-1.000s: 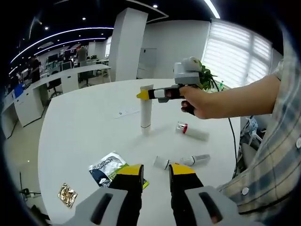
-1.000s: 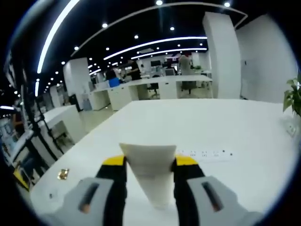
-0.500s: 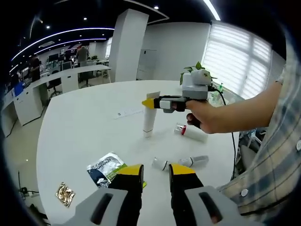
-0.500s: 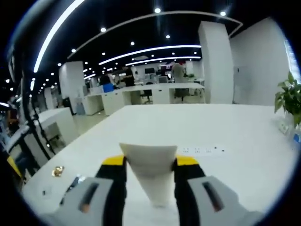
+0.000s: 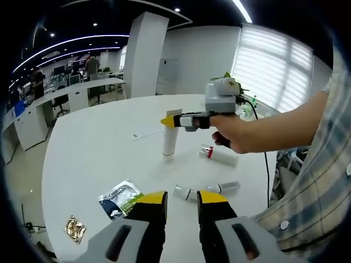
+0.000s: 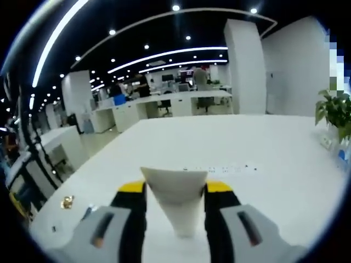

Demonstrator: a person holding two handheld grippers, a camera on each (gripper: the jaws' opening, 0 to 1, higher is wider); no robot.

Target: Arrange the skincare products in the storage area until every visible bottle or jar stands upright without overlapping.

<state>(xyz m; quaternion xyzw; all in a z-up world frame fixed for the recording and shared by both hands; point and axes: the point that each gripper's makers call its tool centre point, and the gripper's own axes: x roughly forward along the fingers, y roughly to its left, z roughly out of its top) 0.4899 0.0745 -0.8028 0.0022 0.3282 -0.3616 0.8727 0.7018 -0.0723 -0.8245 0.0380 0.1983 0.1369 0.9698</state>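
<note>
From my remote station, the right gripper (image 6: 175,189) clamps the flat crimped end of a matte white tube (image 5: 169,135), which stands cap-down on the smooth white round table (image 5: 88,153). Beyond it a red-capped clear bottle (image 5: 219,155) lies flat; nearer, a slim clear tube (image 5: 205,190) also lies on its side. My left gripper (image 5: 181,198) hovers empty, jaws slightly apart. Since half a second ago the tube remains upright and clamped.
</note>
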